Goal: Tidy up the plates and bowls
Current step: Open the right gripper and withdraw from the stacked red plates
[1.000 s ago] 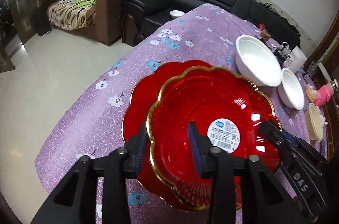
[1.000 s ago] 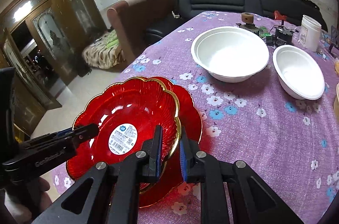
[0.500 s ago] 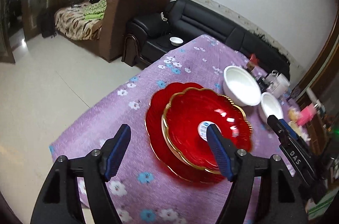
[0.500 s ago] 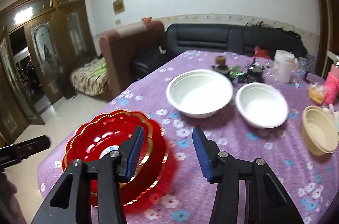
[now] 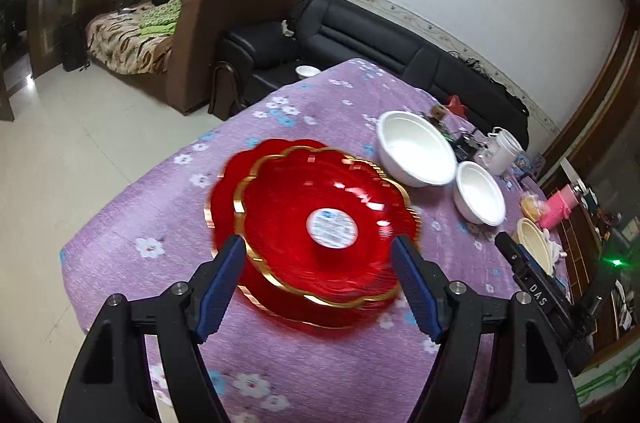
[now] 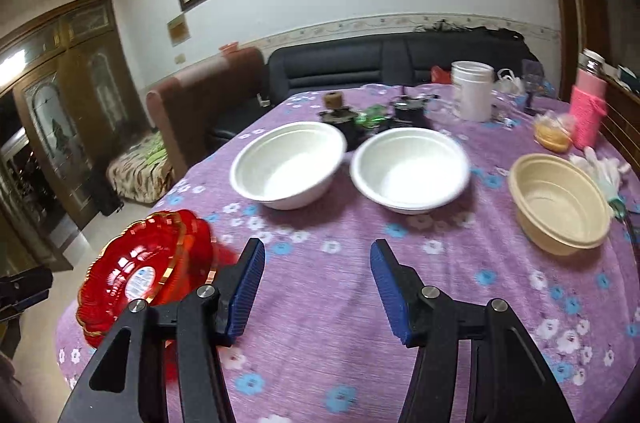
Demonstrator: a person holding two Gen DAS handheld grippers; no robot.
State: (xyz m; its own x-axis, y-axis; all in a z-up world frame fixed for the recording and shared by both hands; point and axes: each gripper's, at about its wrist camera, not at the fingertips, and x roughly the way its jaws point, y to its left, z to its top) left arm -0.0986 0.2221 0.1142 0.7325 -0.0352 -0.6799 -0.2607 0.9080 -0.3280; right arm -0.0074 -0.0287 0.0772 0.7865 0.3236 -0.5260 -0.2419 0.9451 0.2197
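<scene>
Two red scalloped plates [image 5: 320,223] with gold rims lie stacked on the purple flowered tablecloth [image 5: 132,219], the top one bearing a white label. My left gripper [image 5: 318,251] hangs open above their near edge and holds nothing. The plates [image 6: 140,271] lie low left in the right wrist view. My right gripper [image 6: 317,251] is over bare cloth, its jaws opening with nothing between them. Ahead of it stand a large white bowl [image 6: 288,163], a second white bowl [image 6: 408,171] and a beige bowl [image 6: 560,199].
A white jar [image 6: 472,95], a pink bottle [image 6: 588,107], a bag of food [image 6: 554,131], white gloves [image 6: 604,171] and small dark items [image 6: 360,119] crowd the far side. The table edge [image 5: 76,287] drops to the floor on the left. A black sofa [image 5: 360,35] stands behind.
Both grippers let go of the top red plate, opened and pulled back and up. The right gripper swung right, from the plates towards the white bowls.
</scene>
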